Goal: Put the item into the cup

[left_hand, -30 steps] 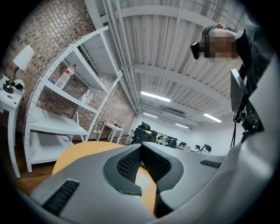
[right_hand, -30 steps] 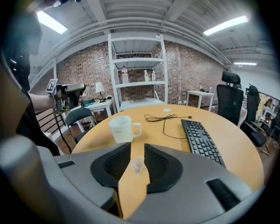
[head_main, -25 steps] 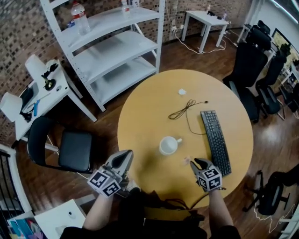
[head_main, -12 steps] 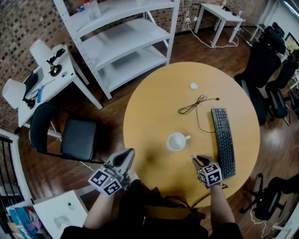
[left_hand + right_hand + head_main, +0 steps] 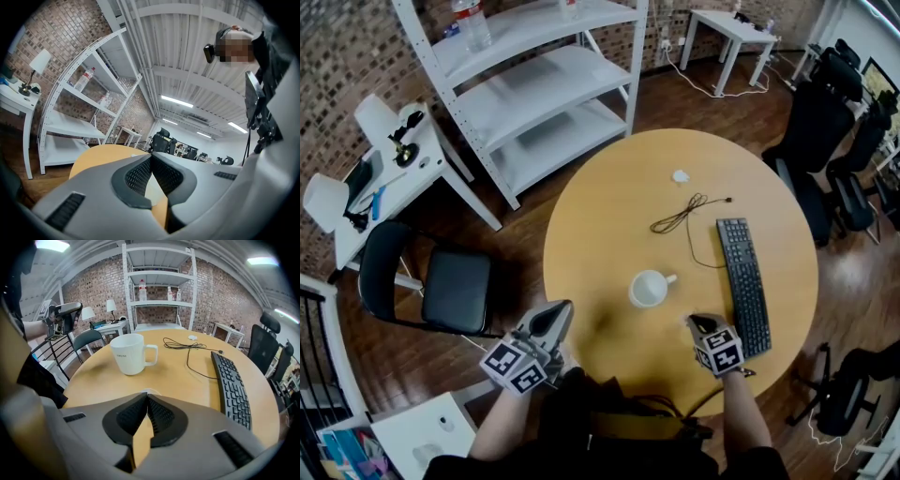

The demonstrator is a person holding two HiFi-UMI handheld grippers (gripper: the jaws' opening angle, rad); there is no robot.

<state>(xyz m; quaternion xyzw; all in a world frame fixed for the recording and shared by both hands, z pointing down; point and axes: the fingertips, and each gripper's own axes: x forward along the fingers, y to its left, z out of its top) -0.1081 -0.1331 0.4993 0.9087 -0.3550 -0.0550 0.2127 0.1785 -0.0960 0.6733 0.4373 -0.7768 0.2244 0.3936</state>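
Note:
A white mug [image 5: 648, 289] stands upright on the round wooden table [image 5: 609, 216], its handle to the right; in the right gripper view the mug [image 5: 131, 353] is just ahead and a little left. My right gripper [image 5: 697, 323] rests low near the table's front edge, right of the mug. Its jaws are closed together [image 5: 146, 395], and the pale rim of a small white item [image 5: 147, 391] shows at their tips. My left gripper [image 5: 560, 308] hangs off the table's left front edge, shut and empty [image 5: 151, 157], tilted upward.
A black keyboard [image 5: 741, 281] lies right of the right gripper, with a black cable [image 5: 680, 214] beyond the mug and a small white object [image 5: 680, 175] farther back. White shelving [image 5: 544, 103] and a black chair [image 5: 455, 286] stand to the left, off the table.
A second ago a small pale item lay just left of the right gripper's tips; now the jaws are closed at it. The head view has shifted slightly. The left gripper stays put.

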